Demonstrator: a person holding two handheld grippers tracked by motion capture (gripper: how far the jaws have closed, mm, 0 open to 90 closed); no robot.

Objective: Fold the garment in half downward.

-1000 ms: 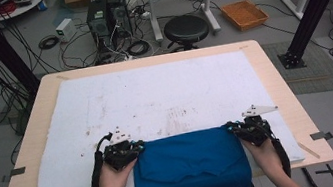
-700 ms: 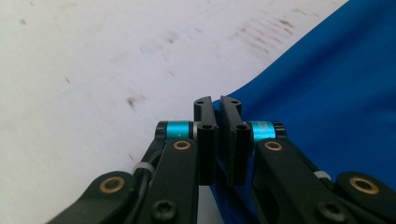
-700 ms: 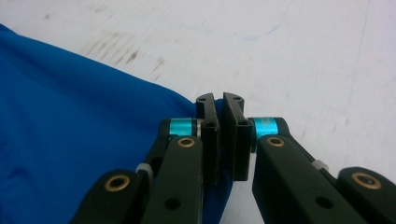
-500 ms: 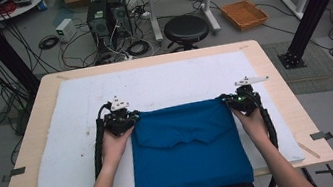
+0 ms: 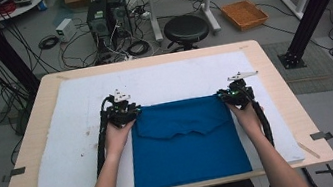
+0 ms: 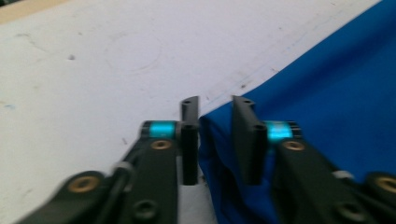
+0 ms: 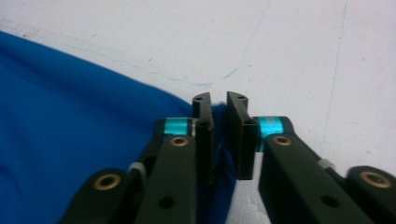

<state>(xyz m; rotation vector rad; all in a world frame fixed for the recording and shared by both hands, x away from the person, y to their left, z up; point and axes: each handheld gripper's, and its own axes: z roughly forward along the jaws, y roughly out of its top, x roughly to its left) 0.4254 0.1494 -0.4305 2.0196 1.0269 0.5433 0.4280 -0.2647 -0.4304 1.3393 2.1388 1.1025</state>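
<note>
A blue cloth [image 5: 189,155] lies flat on the white mat [image 5: 73,154], with a shorter folded layer across its far part. My left gripper [image 5: 124,111] is at the cloth's far left corner and my right gripper [image 5: 235,93] at its far right corner. In the left gripper view the left gripper [image 6: 215,121] has just been opening; the blue cloth [image 6: 327,84] corner sits loosely in the gap. In the right gripper view the right gripper [image 7: 219,116] has also just been opening, its jaws narrowly parted over the blue cloth [image 7: 70,116] corner.
The mat covers most of the wooden table [image 5: 284,80]. Past the table's far edge stand a black stool [image 5: 187,29], computer boxes [image 5: 107,17] with tangled cables, and an orange tray [image 5: 244,14] on the floor. A black frame post [image 5: 309,15] rises at the right.
Both hands moved away from the person, drawing the blue cloth farther onto the mat. The jaws of both grippers, shut on the cloth's corners before, now stand parted.
</note>
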